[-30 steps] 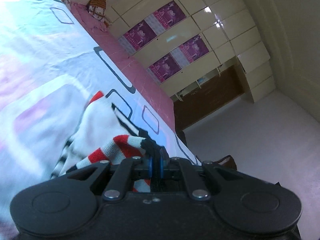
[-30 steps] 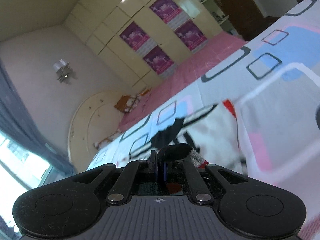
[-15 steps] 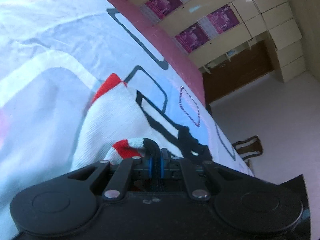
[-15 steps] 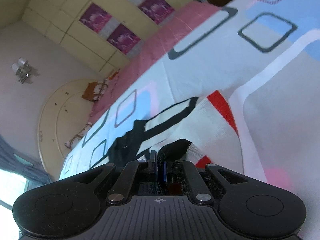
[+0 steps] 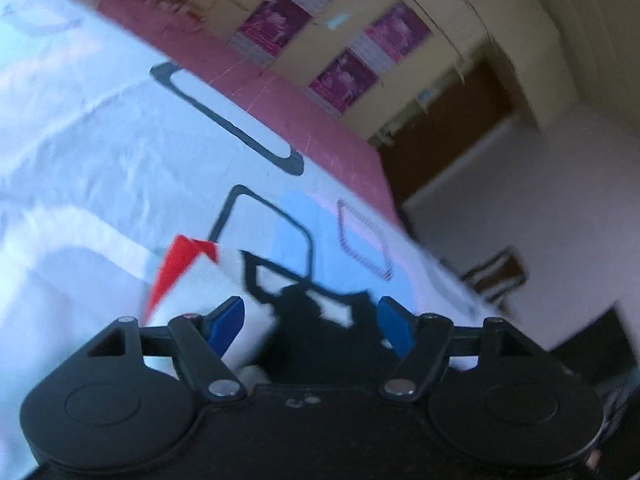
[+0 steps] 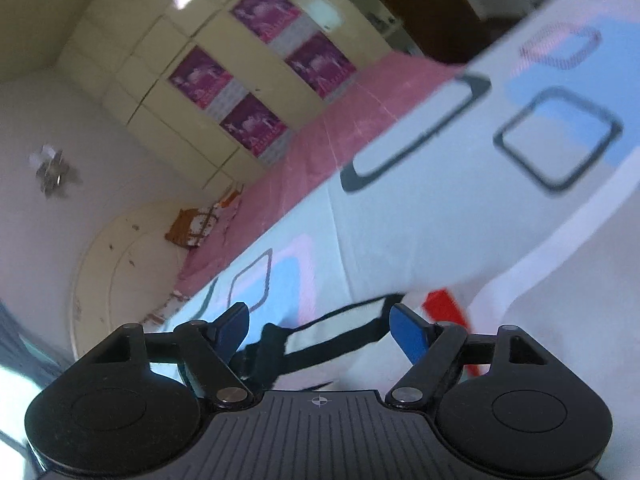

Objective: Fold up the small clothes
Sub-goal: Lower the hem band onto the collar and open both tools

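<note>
A small white knit garment (image 5: 200,292) with red corners and black trim lies on the bed sheet (image 5: 100,152). In the left wrist view my left gripper (image 5: 310,322) hangs just over its black edge, jaws opening, blue pads apart and pressing on nothing. The same garment (image 6: 344,328) shows in the right wrist view as a black-outlined white band with a red corner (image 6: 444,304). My right gripper (image 6: 320,330) sits low over it, jaws opening too, with cloth lying between the pads but not gripped. Most of the garment is hidden under both gripper bodies.
The sheet (image 6: 420,216) is white with blue, pink and black rounded squares over a pink bedspread (image 6: 320,152). Behind stand cream cupboards with purple posters (image 5: 340,76), a dark wooden door (image 5: 440,136), and a curved headboard (image 6: 120,264). Floor lies past the bed's right edge.
Both grippers were shut on the garment's striped, black-tipped ends and carried them forward and down. Now both have let go, pads spread wide, and the cloth has dropped onto the bed.
</note>
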`<state>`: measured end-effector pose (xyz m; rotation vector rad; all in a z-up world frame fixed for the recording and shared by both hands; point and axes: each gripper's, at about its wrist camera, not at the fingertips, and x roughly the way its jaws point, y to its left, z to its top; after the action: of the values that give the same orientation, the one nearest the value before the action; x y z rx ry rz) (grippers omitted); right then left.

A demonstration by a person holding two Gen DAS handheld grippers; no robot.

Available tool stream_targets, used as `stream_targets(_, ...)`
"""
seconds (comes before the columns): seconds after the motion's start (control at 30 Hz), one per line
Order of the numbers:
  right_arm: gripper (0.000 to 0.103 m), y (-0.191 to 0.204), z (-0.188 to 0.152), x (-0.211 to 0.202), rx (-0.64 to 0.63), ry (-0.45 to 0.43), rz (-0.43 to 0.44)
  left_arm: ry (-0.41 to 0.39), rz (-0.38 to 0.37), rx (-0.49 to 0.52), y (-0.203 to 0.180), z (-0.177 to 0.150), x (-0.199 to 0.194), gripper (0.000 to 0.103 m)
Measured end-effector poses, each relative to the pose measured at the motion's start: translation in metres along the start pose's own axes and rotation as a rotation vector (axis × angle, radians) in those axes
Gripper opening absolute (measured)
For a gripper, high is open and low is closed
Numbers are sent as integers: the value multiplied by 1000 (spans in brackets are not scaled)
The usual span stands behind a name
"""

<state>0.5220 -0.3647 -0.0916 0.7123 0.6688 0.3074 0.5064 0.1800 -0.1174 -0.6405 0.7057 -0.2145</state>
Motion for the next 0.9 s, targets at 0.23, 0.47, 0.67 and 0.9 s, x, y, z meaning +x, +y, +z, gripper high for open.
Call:
stream_targets(0.23,63,25,-33,22,-301,146,-106,151,147,283,-26,-11,26,55)
stream_targets(0.47,33,45,-61,61,-566,213,-235,187,274,517,-47,-20,46,22)
stream_targets(0.67,3,48,-58,52,-590,168,-234,114,229,511,-50,-18,32,4)
stream_targets(0.9,3,56,-40,53,-587,96,-267,65,246,453,-47,-5,41,4)
